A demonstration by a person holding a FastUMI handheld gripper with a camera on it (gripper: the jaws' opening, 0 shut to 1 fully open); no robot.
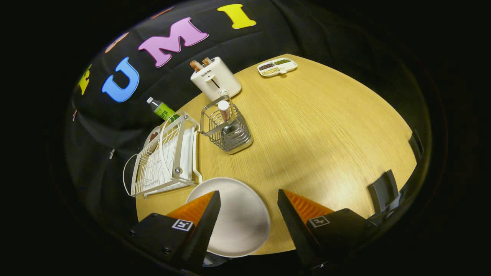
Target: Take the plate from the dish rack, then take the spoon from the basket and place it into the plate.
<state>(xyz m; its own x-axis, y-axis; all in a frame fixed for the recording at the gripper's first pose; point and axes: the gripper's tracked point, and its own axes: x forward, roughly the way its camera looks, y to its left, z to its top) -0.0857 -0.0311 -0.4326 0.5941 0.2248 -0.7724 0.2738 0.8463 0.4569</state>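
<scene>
The claw [249, 199] stands wide open and holds nothing, its fingers apart above the worktop [326, 126]. The plate [239, 218] lies flat on the worktop between and under the fingers, just beside the dish rack [165, 161]. Beyond, the spoon [224, 111] stands in the wire basket [228, 128].

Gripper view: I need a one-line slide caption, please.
Open gripper above plate lying on table, dish rack alongside; spoon waits in basket.
</scene>
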